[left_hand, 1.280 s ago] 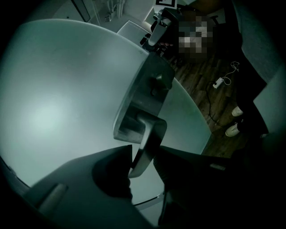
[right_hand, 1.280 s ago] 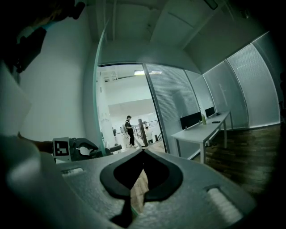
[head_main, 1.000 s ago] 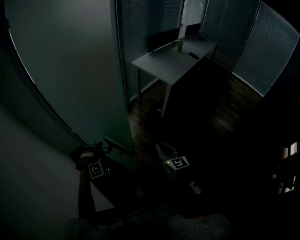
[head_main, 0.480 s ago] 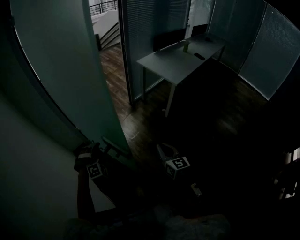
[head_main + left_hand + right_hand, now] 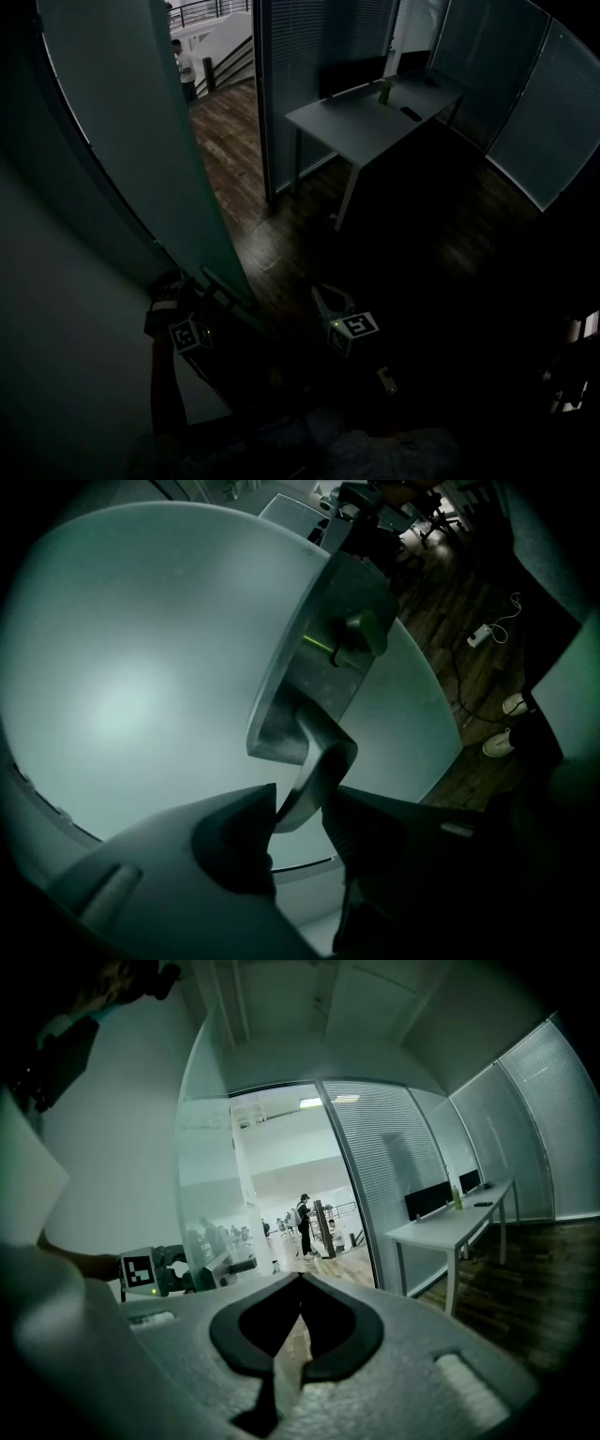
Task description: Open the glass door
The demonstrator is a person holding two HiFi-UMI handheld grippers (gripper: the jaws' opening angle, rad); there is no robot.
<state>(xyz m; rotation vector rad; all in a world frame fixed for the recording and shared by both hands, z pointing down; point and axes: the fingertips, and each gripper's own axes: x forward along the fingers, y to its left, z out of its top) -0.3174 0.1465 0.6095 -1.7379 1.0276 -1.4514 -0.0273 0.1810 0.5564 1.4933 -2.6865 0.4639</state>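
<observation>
The frosted glass door (image 5: 141, 141) stands swung partly open at the left of the head view. Its metal lever handle (image 5: 225, 292) sticks out at the door's lower edge. My left gripper (image 5: 199, 298) is shut on that lever. In the left gripper view the lever (image 5: 319, 761) runs down from its steel plate (image 5: 323, 639) into the gripper (image 5: 300, 808), with both pads pressed on it. My right gripper (image 5: 326, 302) hangs to the right of the door, apart from it. In the right gripper view its tips (image 5: 300, 1279) meet with nothing between them.
Through the doorway lies a wooden-floored hall (image 5: 225, 141) with a person (image 5: 183, 66) standing far back. A fixed wall with blinds (image 5: 309, 56) flanks the opening on the right. A grey desk (image 5: 366, 117) with a bottle (image 5: 384, 91) stands beyond it. The room floor is dark.
The door has swung further open to the left with my left gripper on its handle. The gap now shows the hall and a person. The right gripper has barely moved.
</observation>
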